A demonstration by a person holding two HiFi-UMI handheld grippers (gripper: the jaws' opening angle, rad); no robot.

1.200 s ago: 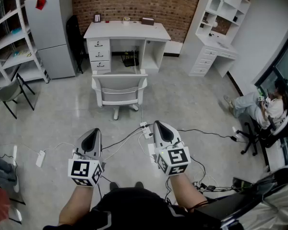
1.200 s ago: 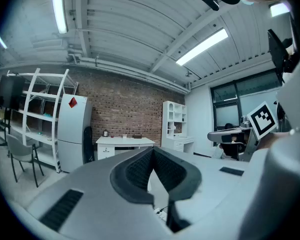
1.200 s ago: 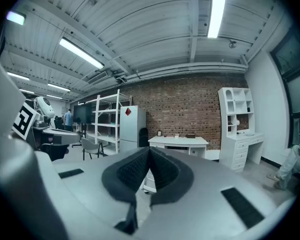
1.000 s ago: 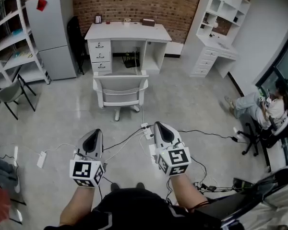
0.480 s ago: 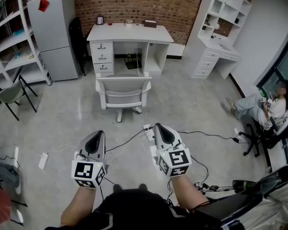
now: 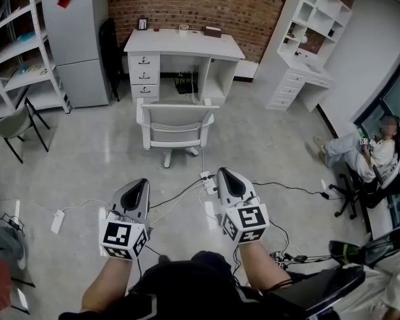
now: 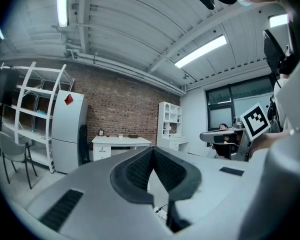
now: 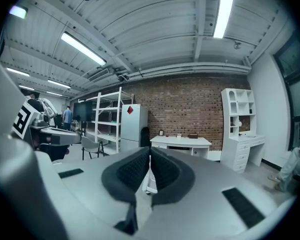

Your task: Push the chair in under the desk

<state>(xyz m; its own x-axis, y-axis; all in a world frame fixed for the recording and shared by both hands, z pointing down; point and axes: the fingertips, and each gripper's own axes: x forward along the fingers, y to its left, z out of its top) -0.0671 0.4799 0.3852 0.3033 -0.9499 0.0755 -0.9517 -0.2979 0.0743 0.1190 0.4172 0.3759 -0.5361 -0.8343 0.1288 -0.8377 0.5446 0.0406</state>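
Closing in on the chair (image 6: 177, 127)
It's nearer now, dead ahead; my left claw (image 6: 139, 183) and right claw (image 6: 225, 173) pinched together, empty; desk (image 6: 184, 44) beyond.

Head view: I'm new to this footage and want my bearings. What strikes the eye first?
The white chair stands pulled out from the white desk against the brick wall, at top centre. Nearest the camera, the left tool and right tool are both shut and empty, well short of the chair.

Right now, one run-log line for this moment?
phase: pre-contact | chair: in front of desk, untouched | left gripper: shut, empty | right gripper: shut, empty
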